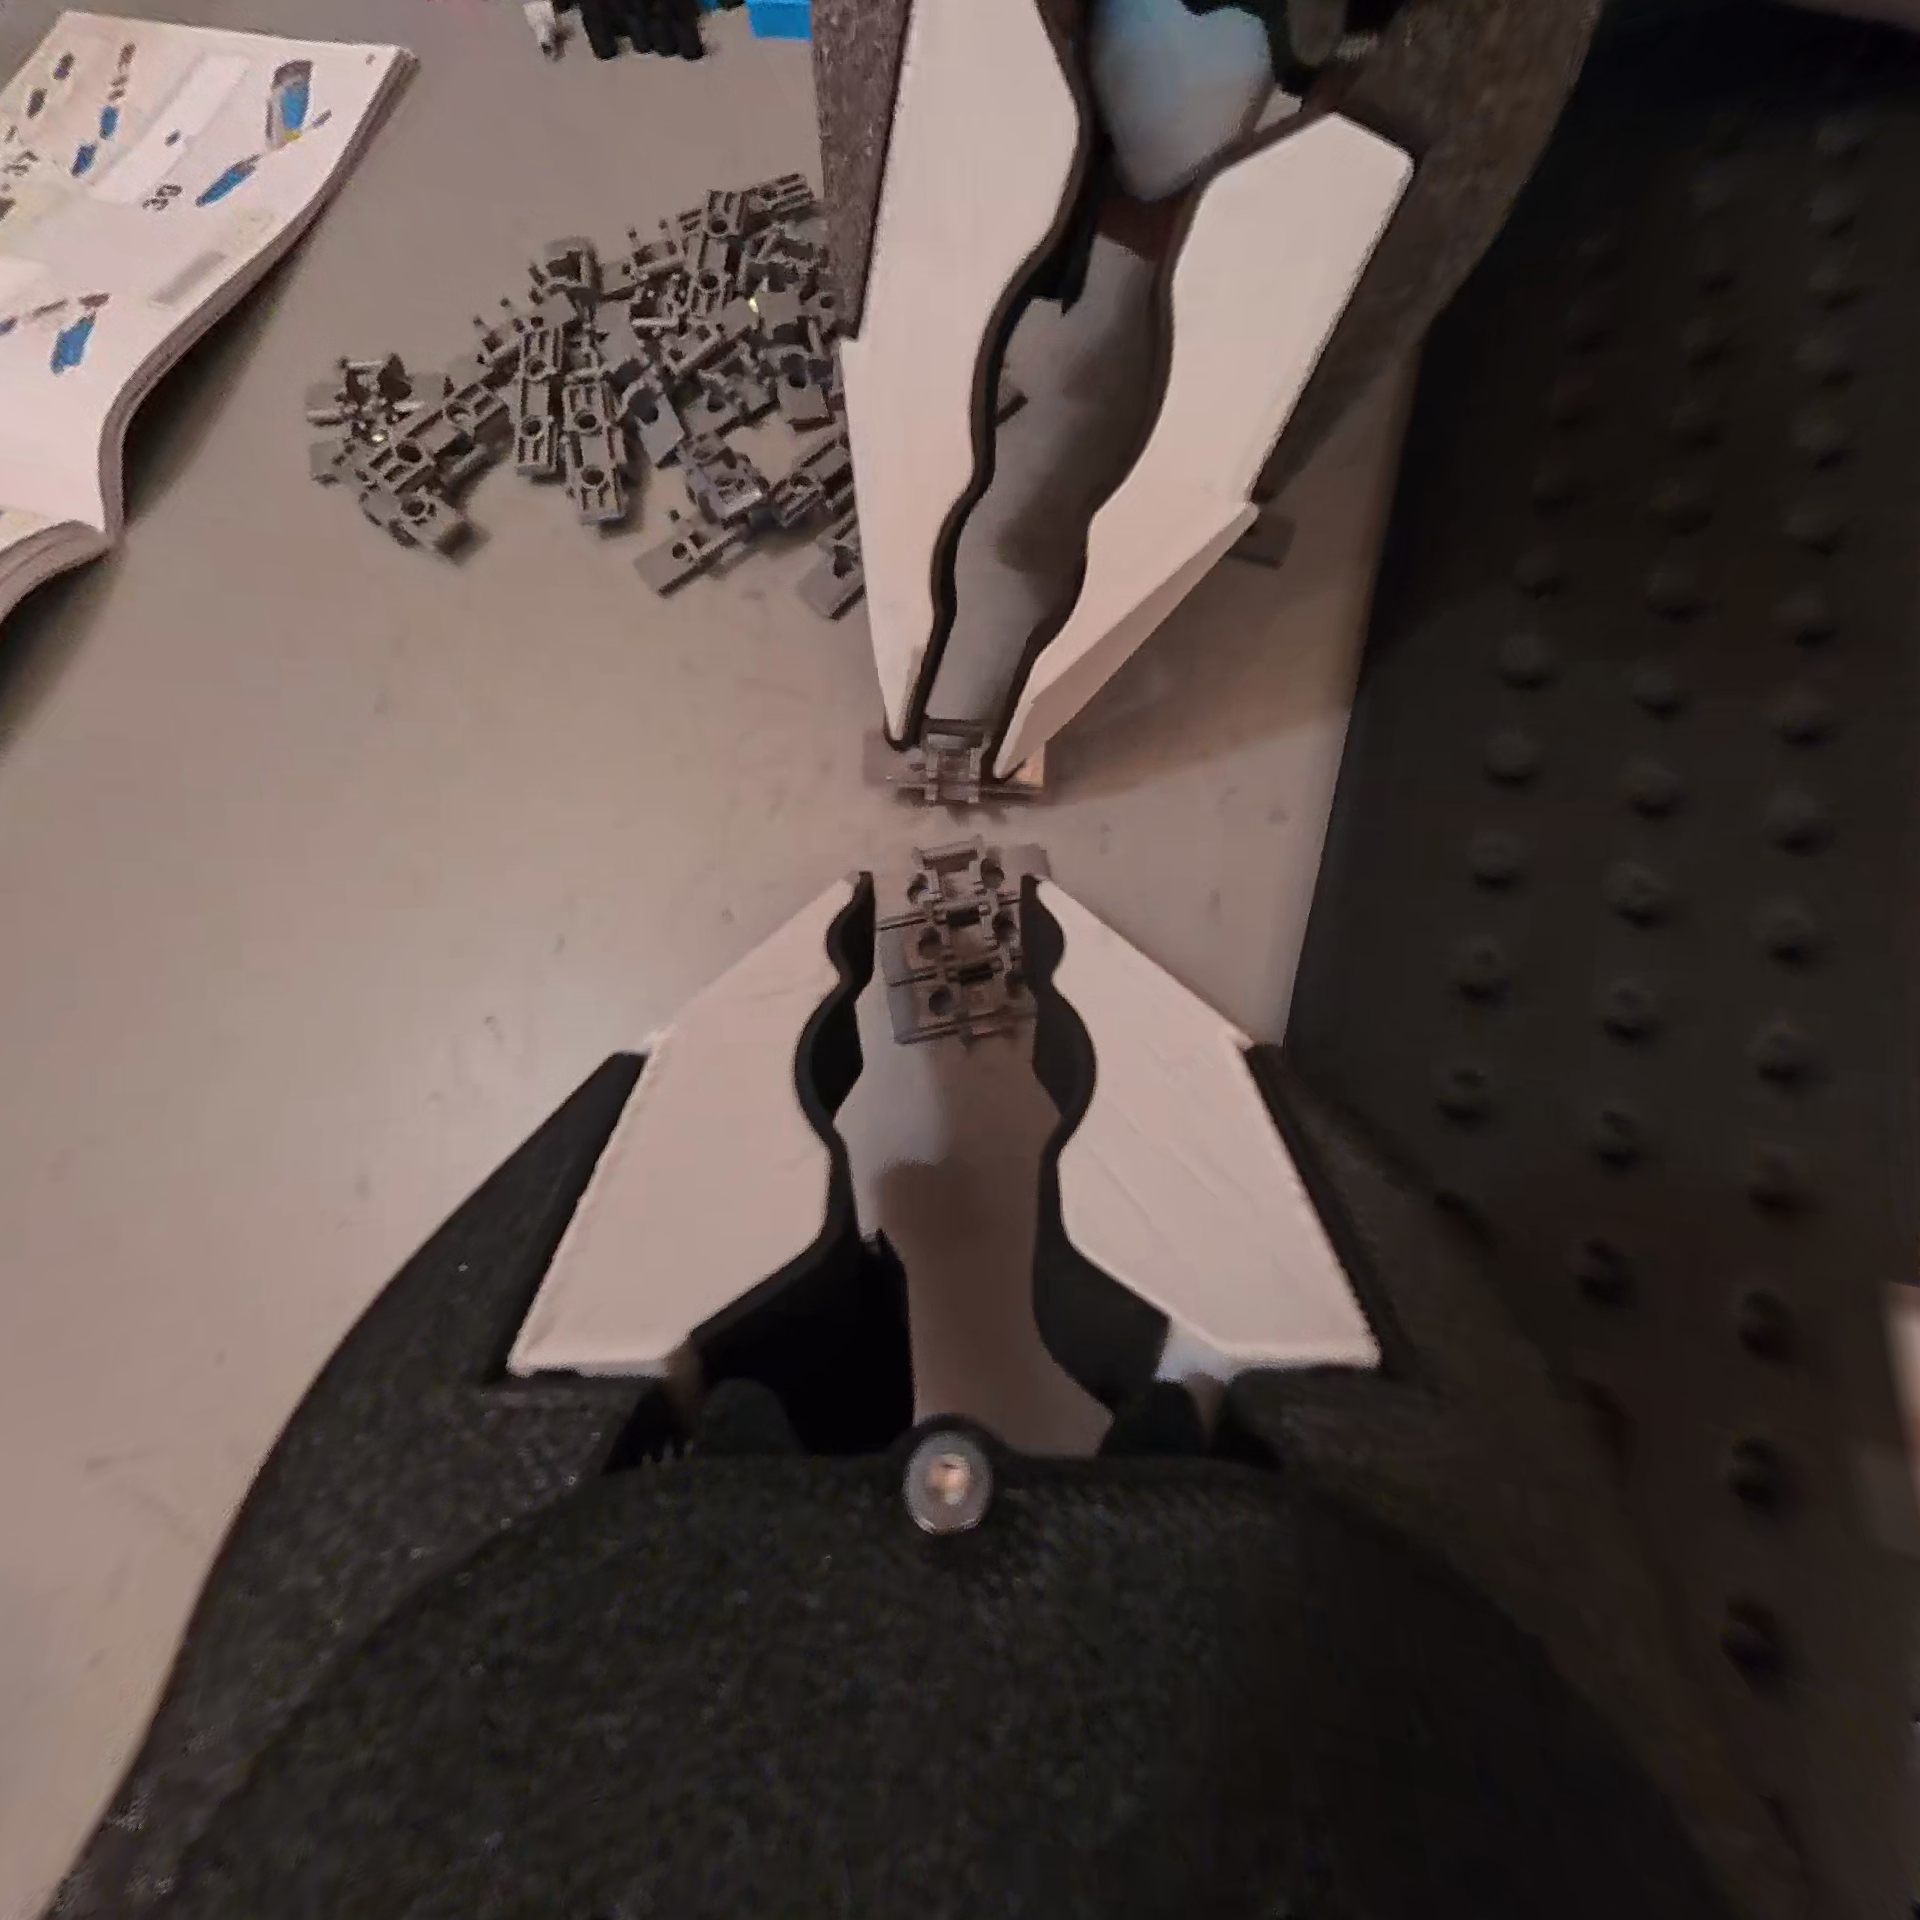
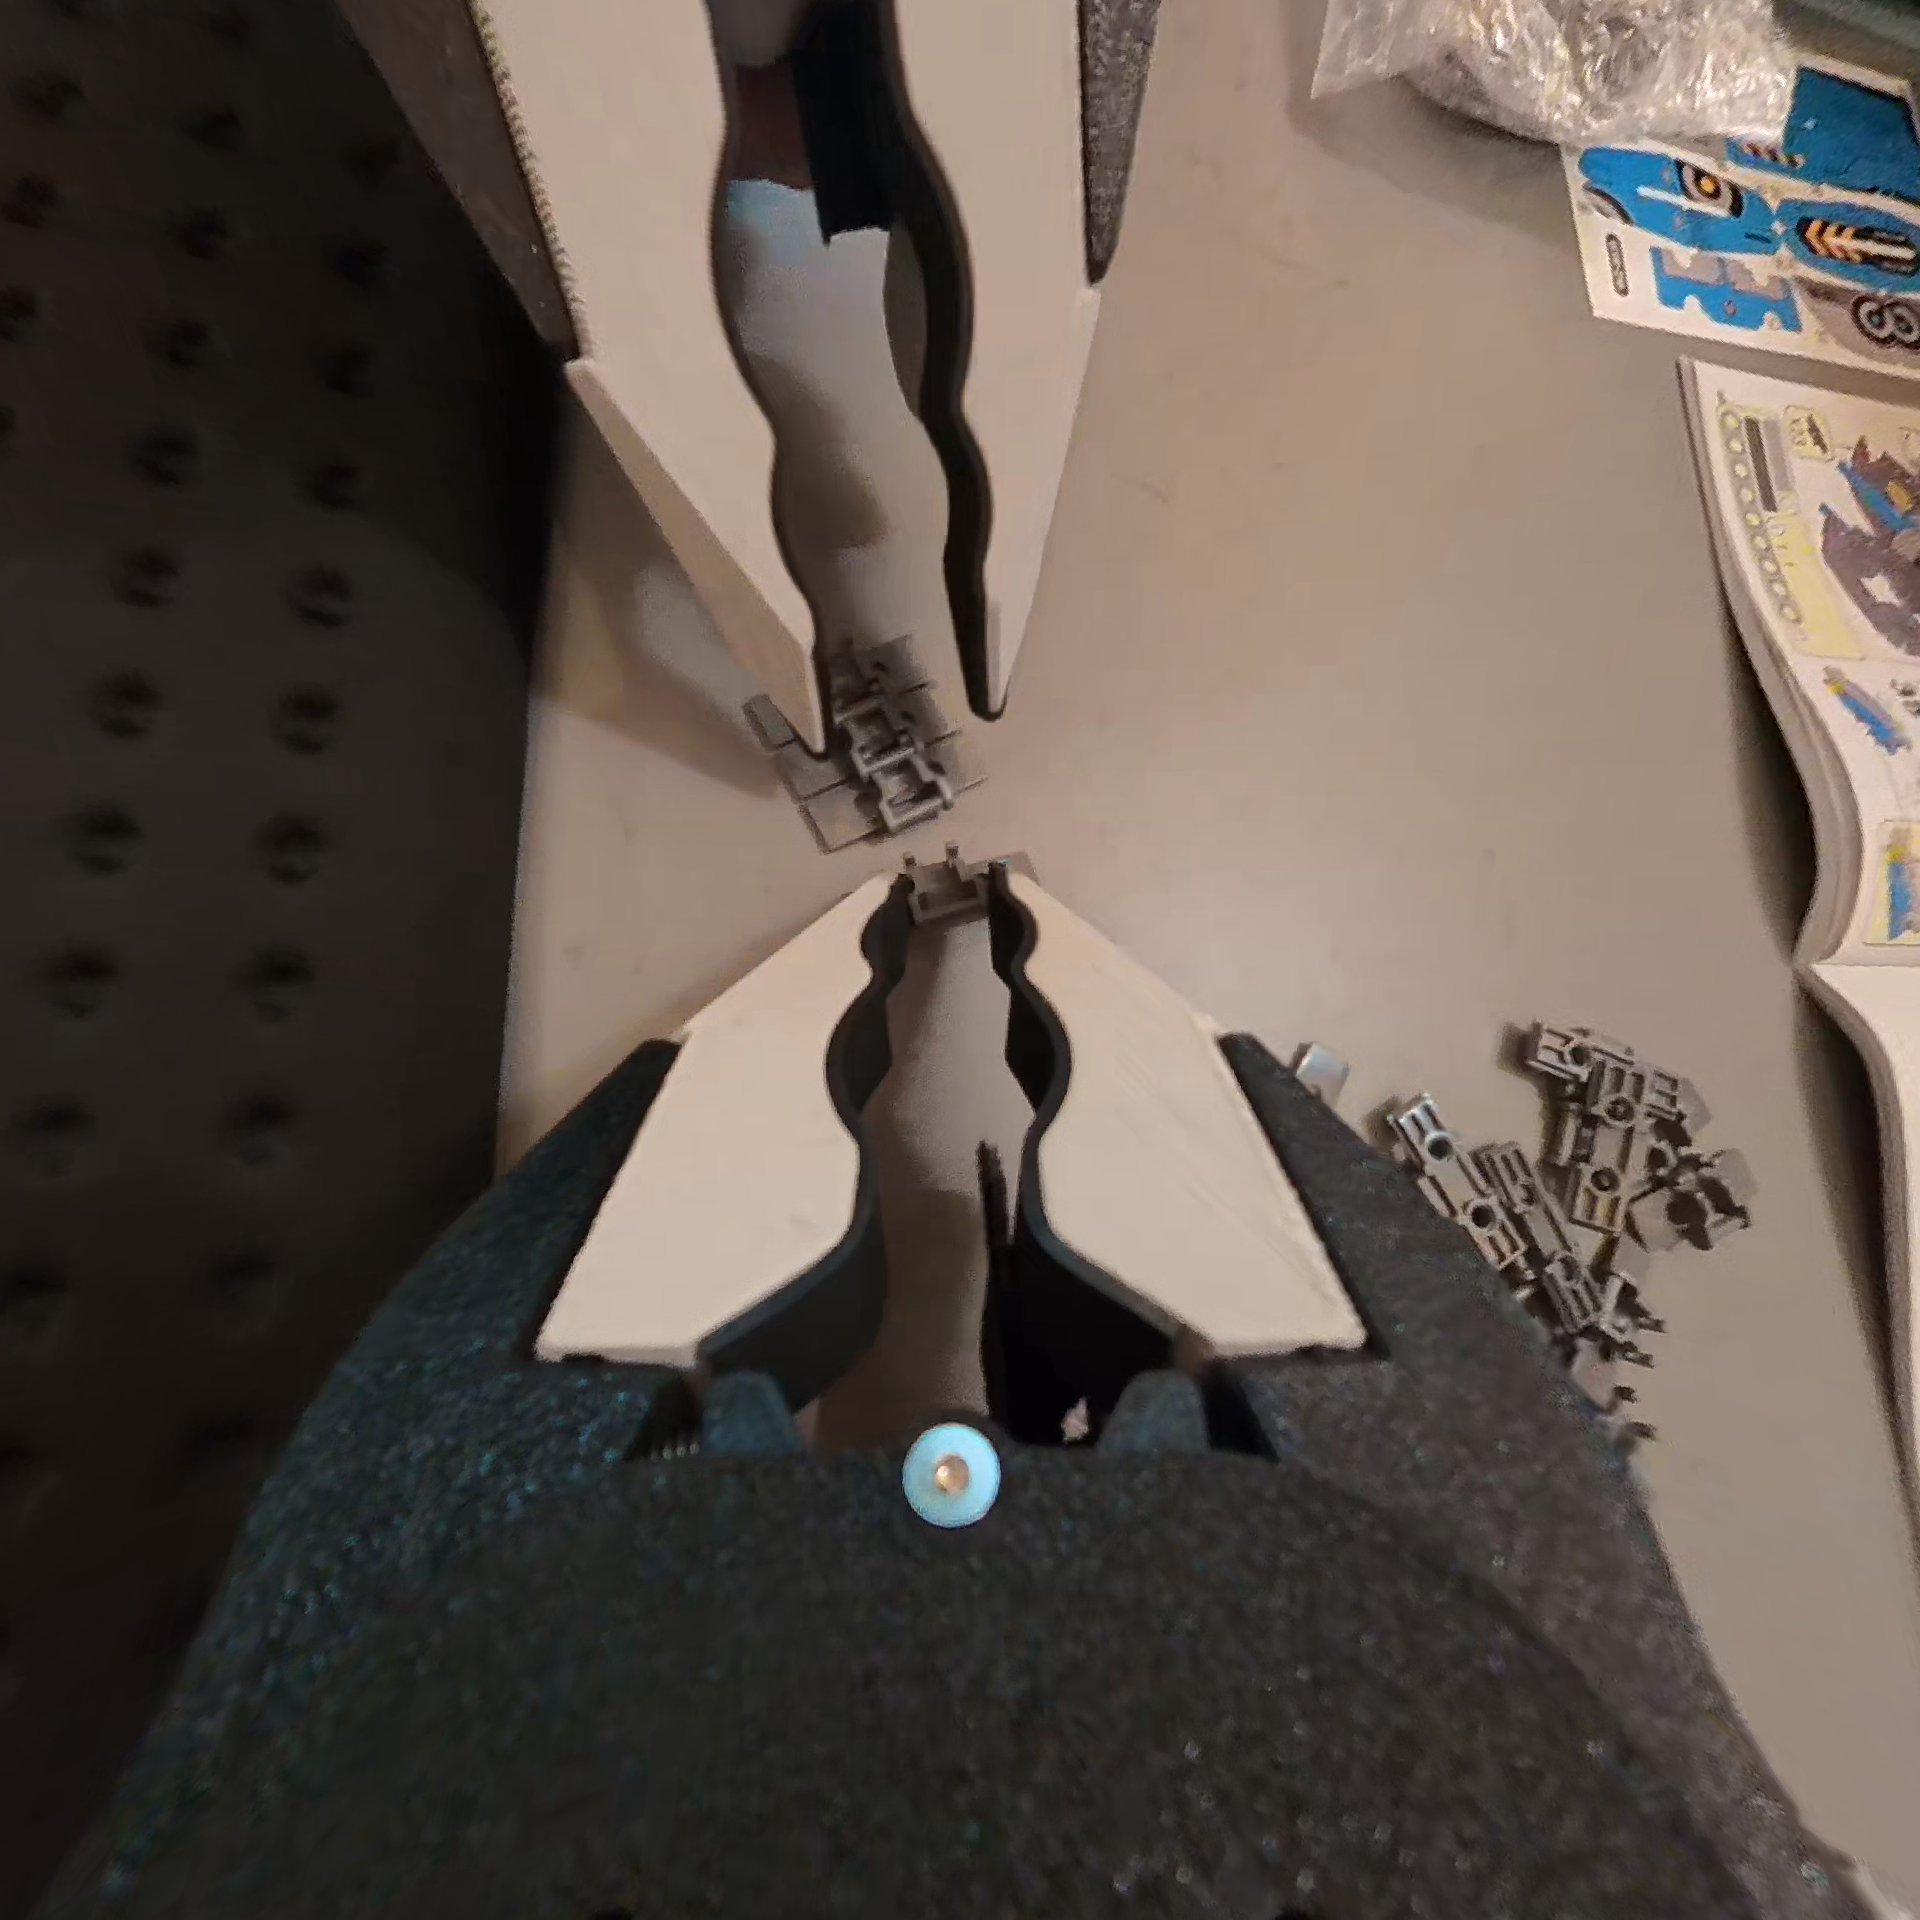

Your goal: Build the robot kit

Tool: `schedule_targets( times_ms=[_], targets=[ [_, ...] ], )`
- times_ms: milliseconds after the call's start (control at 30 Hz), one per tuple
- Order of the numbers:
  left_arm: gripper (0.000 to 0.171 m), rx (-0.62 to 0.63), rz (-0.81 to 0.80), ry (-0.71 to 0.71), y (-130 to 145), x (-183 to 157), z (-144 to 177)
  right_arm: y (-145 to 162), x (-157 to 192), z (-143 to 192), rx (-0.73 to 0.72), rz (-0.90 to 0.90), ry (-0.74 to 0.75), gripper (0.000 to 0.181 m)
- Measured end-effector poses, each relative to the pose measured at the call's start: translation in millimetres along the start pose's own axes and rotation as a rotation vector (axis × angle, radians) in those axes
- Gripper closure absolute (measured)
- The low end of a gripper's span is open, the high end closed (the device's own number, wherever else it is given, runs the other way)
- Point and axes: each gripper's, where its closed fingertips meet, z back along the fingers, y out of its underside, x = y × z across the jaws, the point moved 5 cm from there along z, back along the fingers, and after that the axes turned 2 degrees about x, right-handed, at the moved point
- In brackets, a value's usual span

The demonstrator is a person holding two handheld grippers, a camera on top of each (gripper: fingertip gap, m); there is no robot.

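Note:
My left gripper [image 1: 945,883] is shut on a short chain of grey track links [image 1: 956,951] and holds it just above the grey table. My right gripper [image 2: 948,883] is shut on a single grey track link [image 2: 943,896]. The two grippers face each other tip to tip. In the left wrist view the right gripper [image 1: 948,753] comes in from the top with its single link [image 1: 951,777] a small gap away from the chain's end. In the right wrist view the left gripper [image 2: 899,738] comes from the top with the chain [image 2: 878,774].
A pile of loose grey track links [image 1: 623,384] [image 2: 1579,1184] lies on the table. An open instruction booklet [image 1: 156,260] [image 2: 1818,675], a blue sticker sheet [image 2: 1745,239] and a clear plastic bag [image 2: 1538,62] lie beyond. A dark studded mat [image 1: 1662,831] [image 2: 208,727] borders the table edge. My two grippers' fingertips are within a few centimetres of each other.

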Motion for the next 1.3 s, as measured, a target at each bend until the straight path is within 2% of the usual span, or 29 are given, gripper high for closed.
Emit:
schedule_targets(
  times_ms=[133, 367, 467, 567, 1000, 1300],
  targets=[
    [0.144, 0.034, 0.030, 0.003, 0, -3, -4, -2, -3, -5, 0.073, 0.044, -0.023, 0.166],
    [0.150, 0.067, 0.006, -0.037, -1, -5, -13, -4, -5, -6, 0.103, 0.055, -0.081, 0.166],
    [0.159, 0.094, -0.056, -0.058, -1, -6, -12, -2, -3, -5, 0.093, 0.035, -0.101, 0.166],
    [0.159, 0.074, -0.104, -0.050, -1, -10, -11, -1, -2, -4, 0.094, 0.041, -0.105, 0.166],
    [0.159, 0.038, -0.081, -0.008, 4, -10, -10, -6, 5, -9, 0.018, 0.061, -0.125, 0.166],
    [0.156, 0.022, -0.088, -0.035, 3, -9, -8, -12, 4, -3, -0.046, 0.052, -0.123, 0.166]
  ],
)
